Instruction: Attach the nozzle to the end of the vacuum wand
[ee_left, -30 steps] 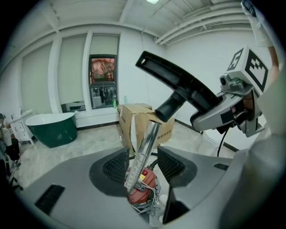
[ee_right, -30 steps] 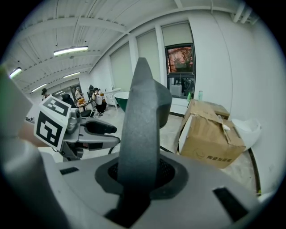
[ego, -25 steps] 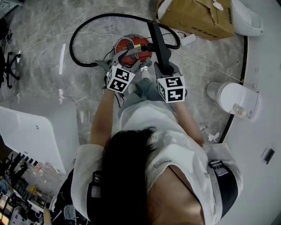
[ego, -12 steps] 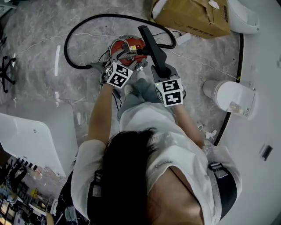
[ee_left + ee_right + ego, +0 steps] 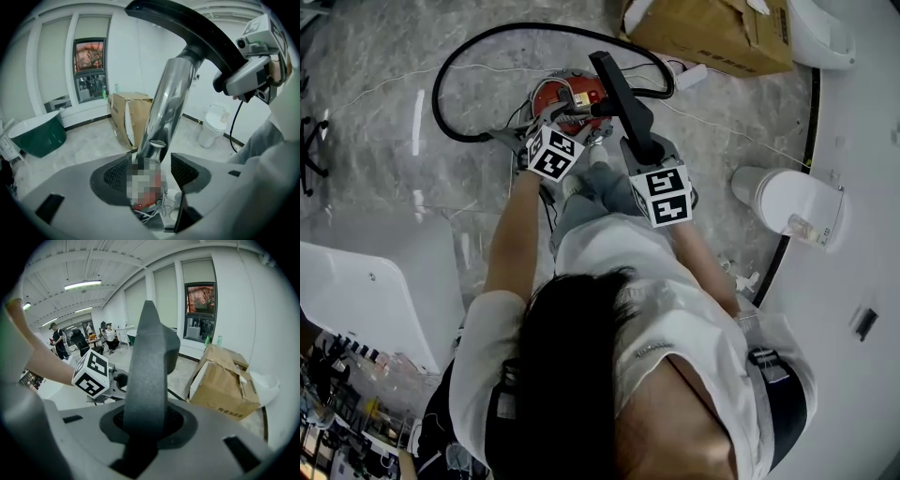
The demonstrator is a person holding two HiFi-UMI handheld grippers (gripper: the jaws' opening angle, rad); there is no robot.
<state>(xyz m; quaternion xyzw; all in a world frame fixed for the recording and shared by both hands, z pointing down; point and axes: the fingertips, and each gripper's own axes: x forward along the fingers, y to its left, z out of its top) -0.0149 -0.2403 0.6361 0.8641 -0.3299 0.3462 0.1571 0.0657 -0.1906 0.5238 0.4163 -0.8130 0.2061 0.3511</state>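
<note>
Grey marble floor [image 5: 384,141], cardboard box [image 5: 712,33] beyond red vacuum canister [image 5: 558,92], right gripper [image 5: 145,418] clamped on dark wand handle [image 5: 150,357] above canister, left gripper [image 5: 150,171] jaws apart, just narrowing round chrome wand tube [image 5: 168,103], nearer canister than a second ago

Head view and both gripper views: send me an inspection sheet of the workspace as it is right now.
Surface: glossy grey marble floor.
Job's things: red vacuum canister with black hose looped beside it; chrome wand slanting down from its black handle; nozzle not made out.
Clutter: cardboard box beyond the canister.
Grippers: left gripper open, jaws just been closing slightly, the wand's lower end between them, unpressed; right gripper shut on the black handle.
Cables: white cord across the floor.
Surroundings: white toilet, green bathtub, people far off.
</note>
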